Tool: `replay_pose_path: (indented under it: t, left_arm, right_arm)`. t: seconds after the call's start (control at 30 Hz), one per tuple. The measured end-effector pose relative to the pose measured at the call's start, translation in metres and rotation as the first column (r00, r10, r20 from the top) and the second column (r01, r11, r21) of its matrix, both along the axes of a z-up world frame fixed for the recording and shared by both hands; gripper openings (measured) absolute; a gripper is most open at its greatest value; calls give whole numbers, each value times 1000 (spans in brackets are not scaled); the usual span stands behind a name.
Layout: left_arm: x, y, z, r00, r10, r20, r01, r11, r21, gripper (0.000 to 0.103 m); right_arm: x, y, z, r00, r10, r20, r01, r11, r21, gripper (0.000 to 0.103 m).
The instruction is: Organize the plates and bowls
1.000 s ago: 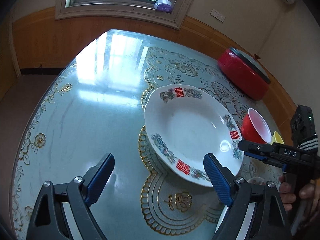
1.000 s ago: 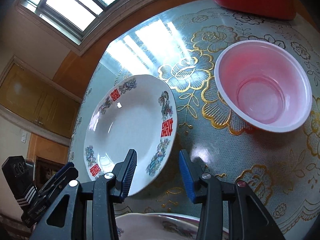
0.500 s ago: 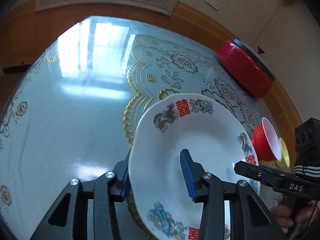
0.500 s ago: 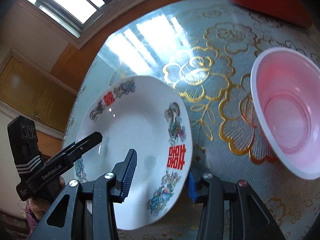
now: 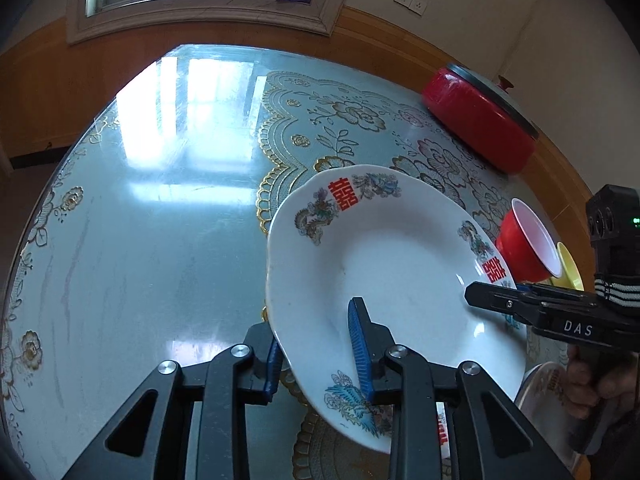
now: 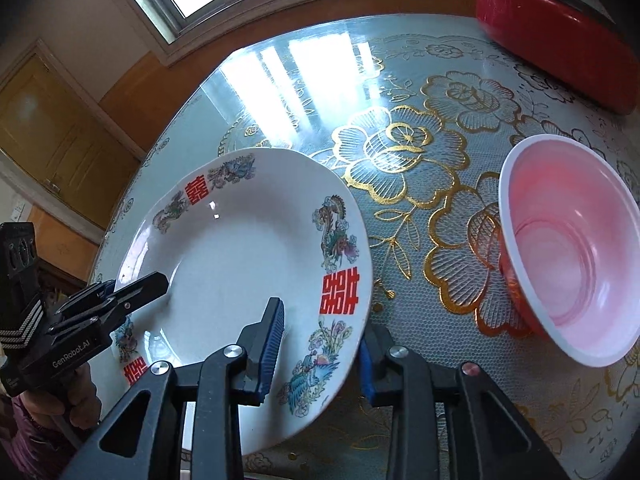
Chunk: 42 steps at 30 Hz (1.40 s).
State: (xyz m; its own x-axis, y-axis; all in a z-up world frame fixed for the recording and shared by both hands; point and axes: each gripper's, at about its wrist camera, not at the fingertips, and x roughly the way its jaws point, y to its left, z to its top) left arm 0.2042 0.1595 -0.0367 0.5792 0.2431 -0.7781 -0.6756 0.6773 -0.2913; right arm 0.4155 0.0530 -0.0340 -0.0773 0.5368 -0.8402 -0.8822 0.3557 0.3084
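Both grippers have the same white plate [image 5: 396,272] pinched by its rim, one on each side. Left gripper [image 5: 318,354] is closed down on the near-left edge, with one blue pad on top inside the plate and the other tucked under the rim. Right gripper [image 6: 318,344] does the same on the opposite edge, one finger over the painted border and the other underneath. The plate sits tilted and looks lifted off the table [image 5: 160,220], though I can't tell for sure whether any edge touches. It's got red double-happiness characters and dragon/phoenix art around the border. Off to the right of the plate there's a red bowl [image 6: 568,252] with a pale pink inside, sitting on the gold flower cloth, well apart from the plate. In the left view a yellow bowl [image 5: 570,266] peeks out just behind it. A red pot [image 5: 480,120] with a lid is further back near the table edge. Another patterned plate [image 5: 546,384] shows low down, under the right gripper's handle.
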Motion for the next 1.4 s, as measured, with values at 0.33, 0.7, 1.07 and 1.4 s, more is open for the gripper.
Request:
replay_pose_path:
  t: [0.33, 0.7, 1.07, 1.4]
  left_arm:
    - [-11, -13, 15, 999, 24, 39, -25, 999, 33, 30]
    - [-21, -29, 29, 997, 37, 65, -41, 996, 74, 32]
    - [-34, -53, 51, 991, 24, 133, -40, 992, 118, 32]
    - [-53, -98, 79, 983, -12, 183, -18, 986, 166, 33]
  right_arm:
    - [-15, -9, 11, 998, 39, 50, -42, 998, 56, 32]
    - [-29, -24, 20, 995, 49, 84, -59, 990, 126, 32]
    - [-30, -49, 40, 998, 48, 49, -59, 968, 242, 32]
    - [-45, -98, 64, 997, 45, 65, -64, 943, 326, 32]
